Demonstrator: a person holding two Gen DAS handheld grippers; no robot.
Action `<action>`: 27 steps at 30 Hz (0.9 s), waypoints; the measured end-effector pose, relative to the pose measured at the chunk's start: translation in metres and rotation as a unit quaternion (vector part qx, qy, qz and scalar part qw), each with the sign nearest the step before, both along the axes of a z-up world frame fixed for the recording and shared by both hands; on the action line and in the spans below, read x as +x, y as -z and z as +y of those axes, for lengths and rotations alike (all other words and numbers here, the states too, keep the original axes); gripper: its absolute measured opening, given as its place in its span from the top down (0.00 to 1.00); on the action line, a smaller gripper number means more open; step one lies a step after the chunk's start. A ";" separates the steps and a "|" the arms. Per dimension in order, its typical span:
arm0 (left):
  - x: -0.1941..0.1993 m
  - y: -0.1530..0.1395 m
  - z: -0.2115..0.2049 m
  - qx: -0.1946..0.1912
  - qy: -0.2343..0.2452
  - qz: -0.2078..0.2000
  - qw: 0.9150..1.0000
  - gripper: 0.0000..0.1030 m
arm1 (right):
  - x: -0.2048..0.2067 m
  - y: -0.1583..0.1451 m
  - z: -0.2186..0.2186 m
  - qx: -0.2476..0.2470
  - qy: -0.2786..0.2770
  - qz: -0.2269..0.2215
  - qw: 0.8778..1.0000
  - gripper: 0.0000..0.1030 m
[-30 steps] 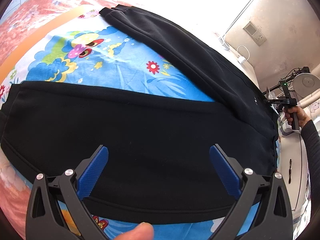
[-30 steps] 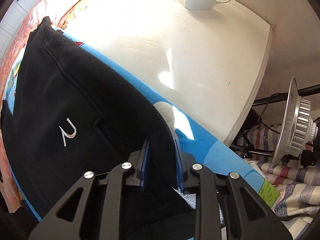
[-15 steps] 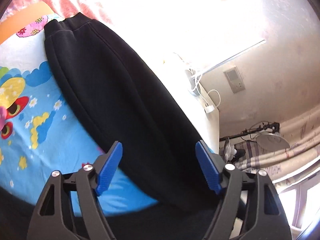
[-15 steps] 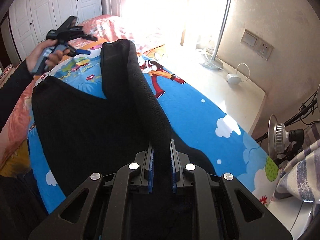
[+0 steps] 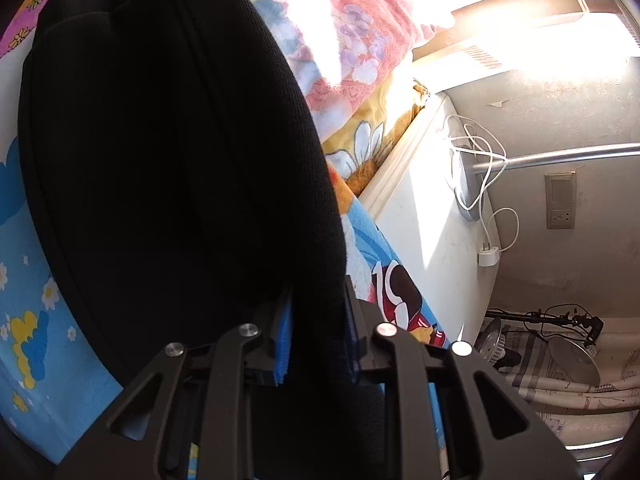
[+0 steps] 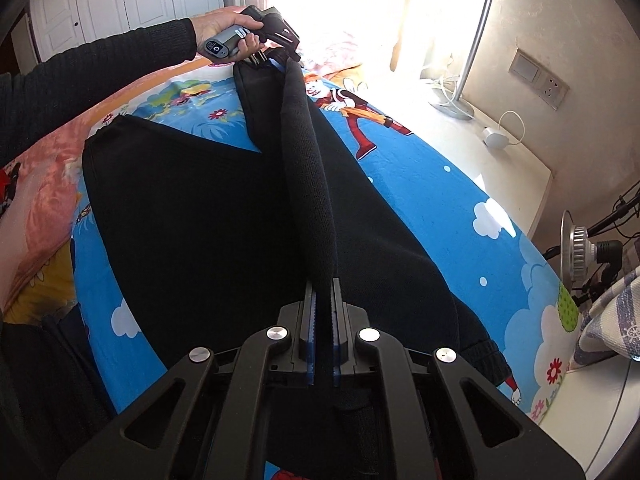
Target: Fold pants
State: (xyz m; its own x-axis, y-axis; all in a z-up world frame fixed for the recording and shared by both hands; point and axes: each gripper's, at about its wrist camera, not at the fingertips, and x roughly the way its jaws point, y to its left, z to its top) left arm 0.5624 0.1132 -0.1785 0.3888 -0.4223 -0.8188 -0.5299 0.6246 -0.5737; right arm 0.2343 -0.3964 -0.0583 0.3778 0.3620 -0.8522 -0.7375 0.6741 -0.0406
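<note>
Right wrist view: your right tongs (image 6: 322, 320) and left tongs (image 6: 280, 65) both clamp the black pants (image 6: 208, 216) on the bed (image 6: 440, 208).

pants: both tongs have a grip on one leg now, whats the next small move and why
Probably carry the lifted leg sideways over the flat leg: left tongs and right tongs pinch its two ends, and it hangs taut above the bedsheet.
</note>
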 end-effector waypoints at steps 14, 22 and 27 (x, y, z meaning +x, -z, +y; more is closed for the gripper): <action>-0.442 0.030 0.011 -0.066 -0.118 -0.122 0.983 0.93 | -0.063 0.065 -0.093 0.071 0.180 0.098 0.976 0.92; -0.446 0.013 0.009 -0.073 -0.102 -0.178 0.976 0.59 | -0.112 0.066 -0.168 0.279 0.362 0.117 0.882 0.29; -0.429 0.018 0.005 -0.104 -0.107 -0.176 0.973 0.59 | -0.098 0.085 -0.183 0.367 0.418 0.162 0.815 0.29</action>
State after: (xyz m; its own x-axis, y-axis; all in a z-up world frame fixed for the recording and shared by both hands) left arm 0.1334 0.1182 -0.1963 0.7270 -0.4426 -0.5250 -0.3830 0.3732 -0.8450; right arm 0.1364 -0.5792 -0.1433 0.5527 0.5509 -0.6253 0.0999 0.7012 0.7060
